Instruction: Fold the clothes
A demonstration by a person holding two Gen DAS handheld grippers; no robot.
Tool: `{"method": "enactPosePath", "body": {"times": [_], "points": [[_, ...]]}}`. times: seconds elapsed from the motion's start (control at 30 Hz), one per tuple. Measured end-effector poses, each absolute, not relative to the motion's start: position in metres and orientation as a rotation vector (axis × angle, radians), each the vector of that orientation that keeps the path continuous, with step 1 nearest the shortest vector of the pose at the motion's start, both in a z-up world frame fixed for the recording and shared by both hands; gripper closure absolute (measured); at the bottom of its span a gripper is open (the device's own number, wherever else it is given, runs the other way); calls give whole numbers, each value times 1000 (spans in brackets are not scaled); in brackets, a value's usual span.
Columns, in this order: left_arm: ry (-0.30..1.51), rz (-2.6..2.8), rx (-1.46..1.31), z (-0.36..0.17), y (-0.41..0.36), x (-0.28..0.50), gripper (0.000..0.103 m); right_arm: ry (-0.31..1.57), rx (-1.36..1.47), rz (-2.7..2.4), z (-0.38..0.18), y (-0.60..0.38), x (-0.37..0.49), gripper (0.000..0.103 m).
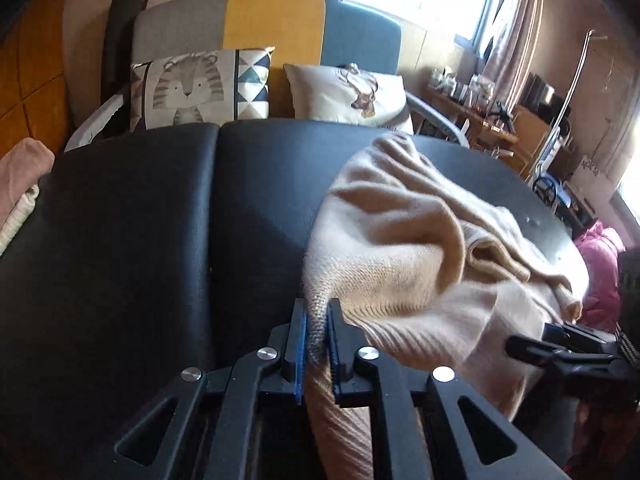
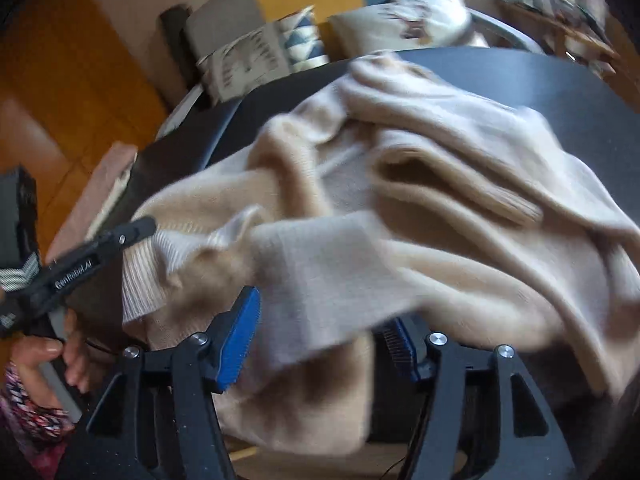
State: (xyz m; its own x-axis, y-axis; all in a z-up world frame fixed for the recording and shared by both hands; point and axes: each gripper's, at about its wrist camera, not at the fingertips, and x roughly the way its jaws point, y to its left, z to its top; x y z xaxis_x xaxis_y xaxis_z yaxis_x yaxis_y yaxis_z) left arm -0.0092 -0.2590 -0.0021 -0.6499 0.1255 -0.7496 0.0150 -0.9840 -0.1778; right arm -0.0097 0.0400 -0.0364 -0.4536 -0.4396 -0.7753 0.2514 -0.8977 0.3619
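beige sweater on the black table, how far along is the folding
Done: some folded clothes sit at the table's left edge. In hand: the left gripper pinches the beige sweater at an edge; the right gripper stands open with fabric draped between its pads. Left: the sweater is still bunched and creased, so spreading it flat and every fold remain.

1. The worktop (image 1: 160,220) is black and smooth, with a seam running front to back that splits it into two panels.
2. A beige knit sweater (image 1: 420,240) lies crumpled on the right panel, its folds bunched, one part hanging over the near edge.
3. At the far left edge sits a small stack of folded clothes (image 1: 20,188), pink over white.
4. The left panel between seam and stack is bare.
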Motion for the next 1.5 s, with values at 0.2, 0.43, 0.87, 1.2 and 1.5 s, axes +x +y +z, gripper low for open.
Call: {"method": "enactPosePath", "body": {"times": [0.2, 0.43, 0.87, 1.2, 1.5], "points": [[-632, 2853, -1163, 21, -301, -2, 88, -350, 1310, -2710, -13, 120, -8, 35], [-484, 2698, -1300, 5, -257, -43, 83, -89, 1430, -2849, -26, 139, -54, 29], [173, 2576, -1422, -60, -157, -130, 77, -95, 1628, -2777, -80, 144, -88, 4], [273, 2580, -1351, -70, -145, -125, 92, -52, 1547, -2779, -62, 124, -84, 77], [152, 2511, -1341, -55, -135, -109, 99, -87, 1318, -2949, -3, 137, -113, 98]]}}
